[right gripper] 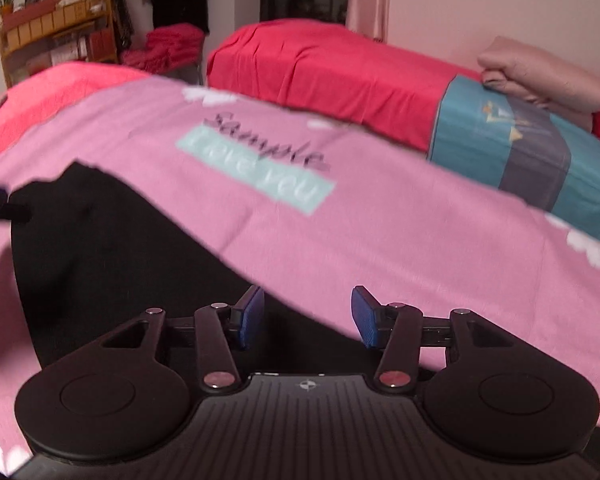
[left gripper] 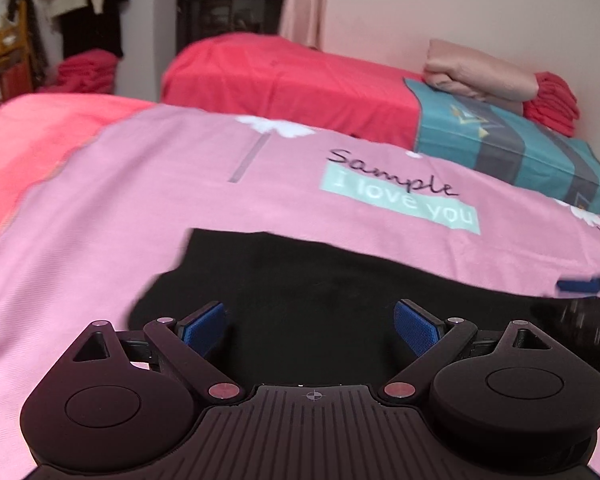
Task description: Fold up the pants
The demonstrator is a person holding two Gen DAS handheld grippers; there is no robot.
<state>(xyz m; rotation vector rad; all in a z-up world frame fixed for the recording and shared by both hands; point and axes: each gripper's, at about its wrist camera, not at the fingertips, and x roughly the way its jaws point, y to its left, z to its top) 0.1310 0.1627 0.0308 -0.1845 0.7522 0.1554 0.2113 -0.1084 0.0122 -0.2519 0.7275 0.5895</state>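
Pants (left gripper: 300, 292), black, lie on pink bedspread (left gripper: 140, 200) beside red bed (left gripper: 284, 76).

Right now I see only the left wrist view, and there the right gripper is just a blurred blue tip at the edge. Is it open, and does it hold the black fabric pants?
Observer: The right gripper is open. Nothing is between its blue pads, so the black fabric pants are not held.
Operator: Which part of the pants is it over?
Observer: Their right edge. Its left pad is over the black cloth, and its right pad is over the pink printed bedsheet.
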